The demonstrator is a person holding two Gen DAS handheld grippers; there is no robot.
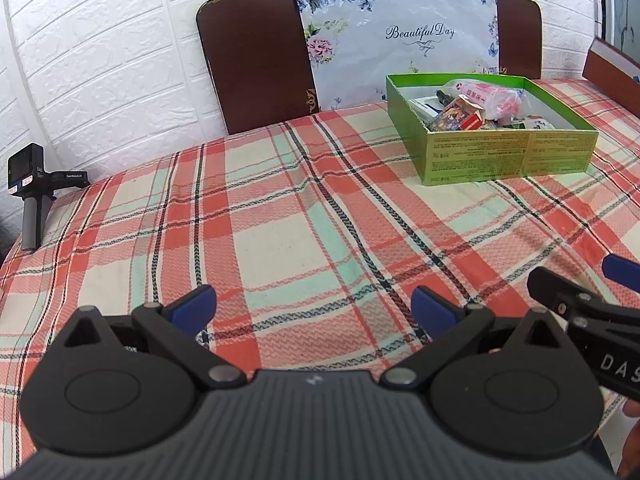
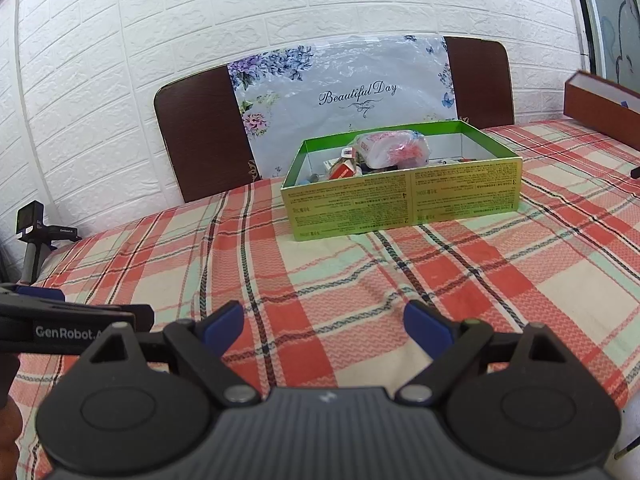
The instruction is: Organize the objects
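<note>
My left gripper (image 1: 312, 306) spread, empty; right gripper (image 2: 324, 322) same, both low over plaid cloth (image 1: 280, 220) on desk. Green box (image 2: 400, 196) ahead, thin glossy cardboard, piled with crinkly plastic bag (image 2: 394, 146) and small cartons. Risk: cloth slides and bunches, box wall buckles, heap spills.

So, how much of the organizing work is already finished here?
Looks mostly done: small packets lie piled inside the green box, and the plaid cloth in view is bare. In hand: nothing; left gripper and right gripper are open. Left: possibly nothing visible.
</note>
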